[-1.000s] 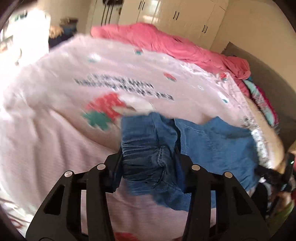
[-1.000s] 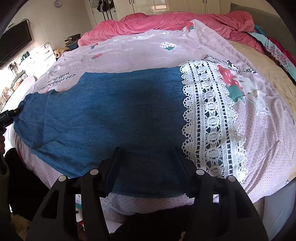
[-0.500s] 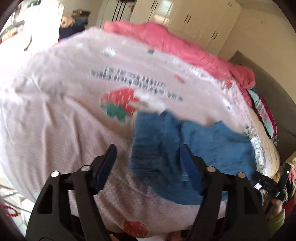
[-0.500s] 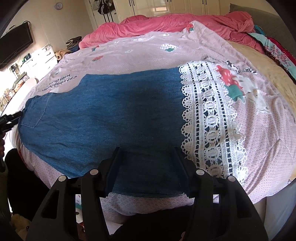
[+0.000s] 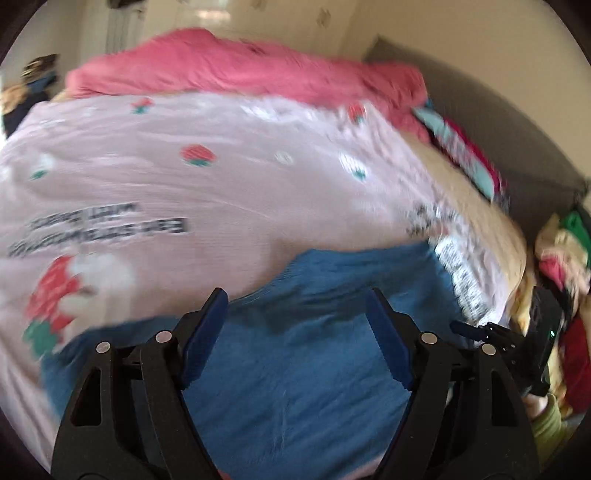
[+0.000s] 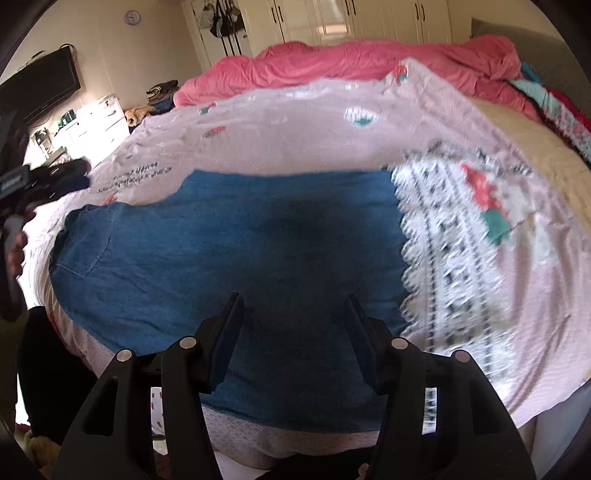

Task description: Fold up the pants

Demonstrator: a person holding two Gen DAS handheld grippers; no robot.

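Note:
Blue denim pants (image 6: 229,251) lie flat on the pink printed bedspread (image 6: 295,136), spread from left to a white lace band (image 6: 443,258) at right. In the left wrist view the pants (image 5: 295,369) fill the lower middle. My left gripper (image 5: 295,310) is open and empty above the pants. My right gripper (image 6: 293,317) is open and empty over the near edge of the pants. The right gripper also shows at the right edge of the left wrist view (image 5: 491,332), and the left gripper at the left edge of the right wrist view (image 6: 55,177).
A pink duvet (image 6: 369,66) is bunched along the far side of the bed. Colourful clothes (image 5: 469,158) lie at the far right. Wardrobes (image 6: 351,22), a TV (image 6: 40,88) and a white dresser (image 6: 96,118) stand beyond the bed.
My left gripper let go of the pants' waistband, opened wide and swung right over the flat denim. The waist end now lies flat. My right gripper stayed open, nearly still.

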